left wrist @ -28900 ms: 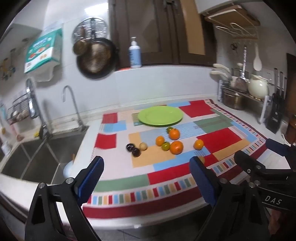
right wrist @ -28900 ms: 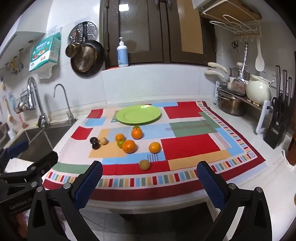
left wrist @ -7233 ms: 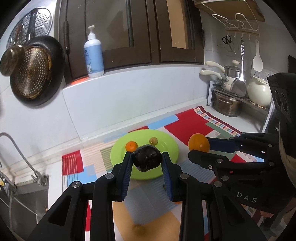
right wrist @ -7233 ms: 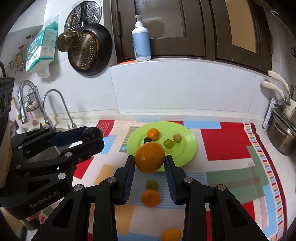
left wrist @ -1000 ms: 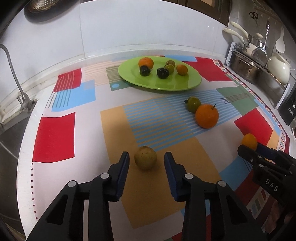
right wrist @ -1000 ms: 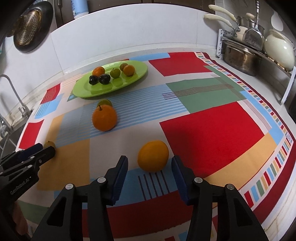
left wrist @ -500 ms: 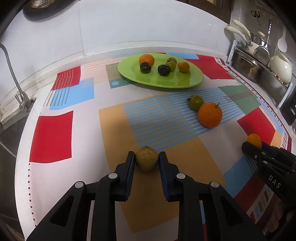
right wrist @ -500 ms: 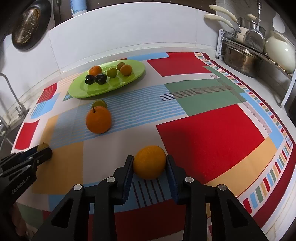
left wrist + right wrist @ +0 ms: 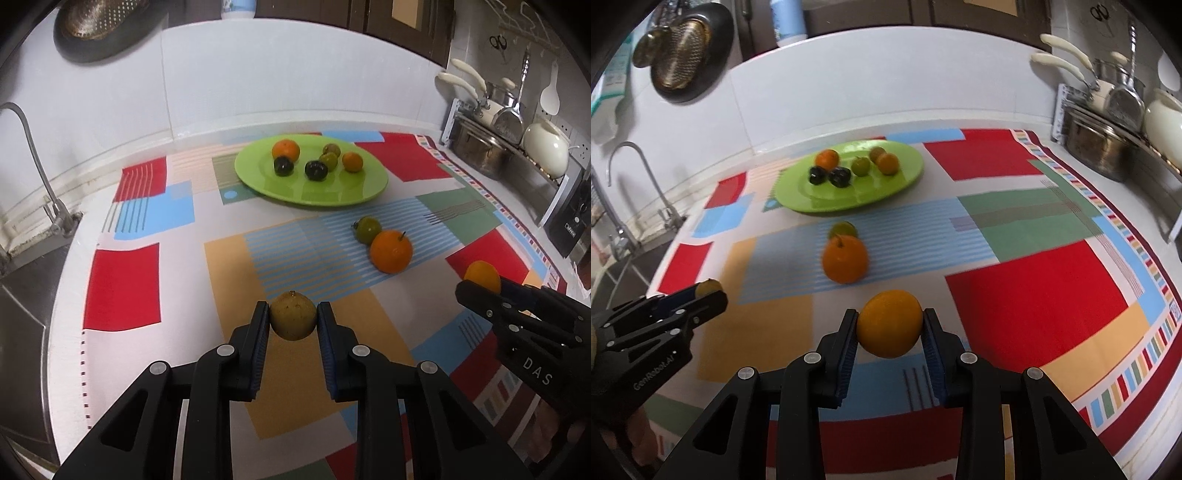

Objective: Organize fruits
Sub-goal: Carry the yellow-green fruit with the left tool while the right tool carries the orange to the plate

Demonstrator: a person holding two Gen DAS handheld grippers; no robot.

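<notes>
Patchwork cloth [image 9: 125, 291], flat woven look, red, blue, tan and green blocks, covered the surface. Glossy round green plate [image 9: 354, 192] sat toward the back wall on that cloth, carrying six small round fruits: two orange, two dark near-black, two greenish. In front of the plate, on the blue-striped patch, lay a smooth large orange with stem [image 9: 390, 251] touching a smaller green-yellow fruit [image 9: 366, 229] on its plate side.

Left tongs [image 9: 292, 321], black plastic with blue ribbed pads, were pinched on a dull tan-brown round fruit [image 9: 293, 319], matte speckled skin, held nearer the camera than the plate, above the tan patch. Right tongs [image 9: 890, 324], same build, were clamped on a smooth yellow-orange fruit [image 9: 889, 323], well in front of the plate and to its right.

Each tongs showed only partly in the other's view, the fruit there mostly hidden behind the fingers. Right wrist view was motion-blurred, so plate fruits were hard to tell apart. Hanging pan, pump bottle and right-side pots were cut off at the frame edges.
</notes>
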